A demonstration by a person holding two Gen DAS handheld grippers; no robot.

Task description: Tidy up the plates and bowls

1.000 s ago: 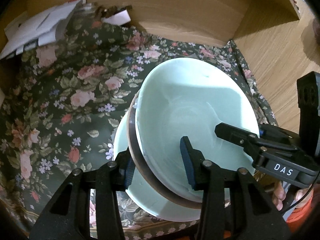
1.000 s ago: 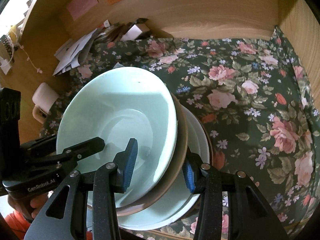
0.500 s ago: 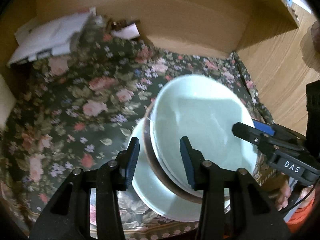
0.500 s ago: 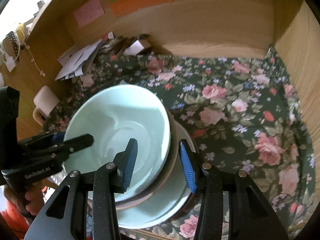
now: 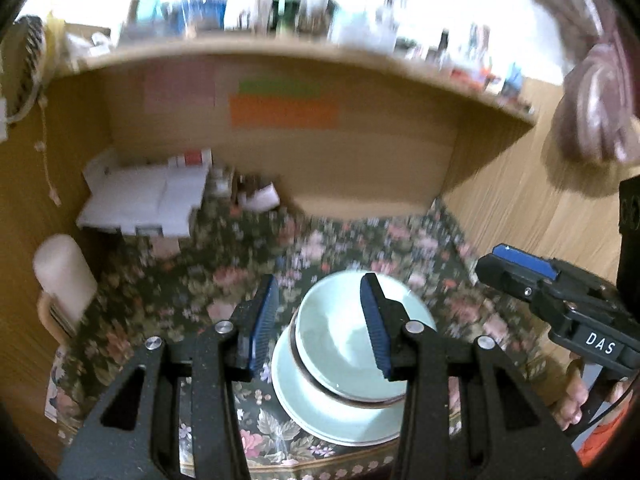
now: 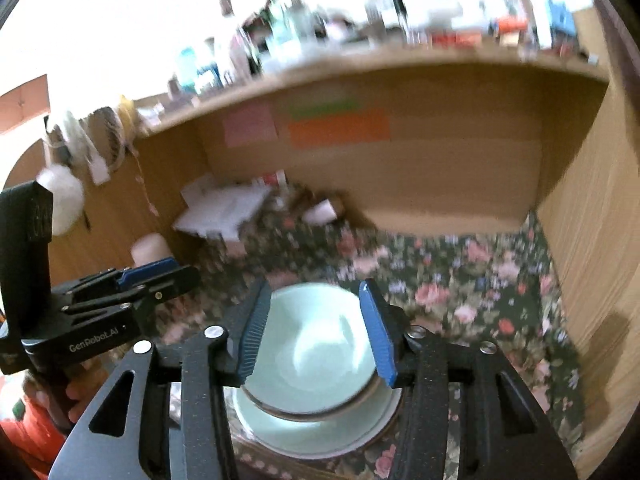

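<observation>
Bowls (image 6: 316,344) sit nested, mouths up, on a pale green plate (image 5: 320,416) on the floral cloth (image 5: 168,304); being round, they show us no long axis. Our left gripper (image 5: 320,320) and right gripper (image 6: 316,328), jaws just opening, hang above, holding nothing

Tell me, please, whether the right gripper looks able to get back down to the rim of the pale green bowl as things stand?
Probably yes. The right gripper hangs open above the pale green bowl, nothing between its fingers, and the left gripper sits off to the side, leaving the way down free.
</observation>
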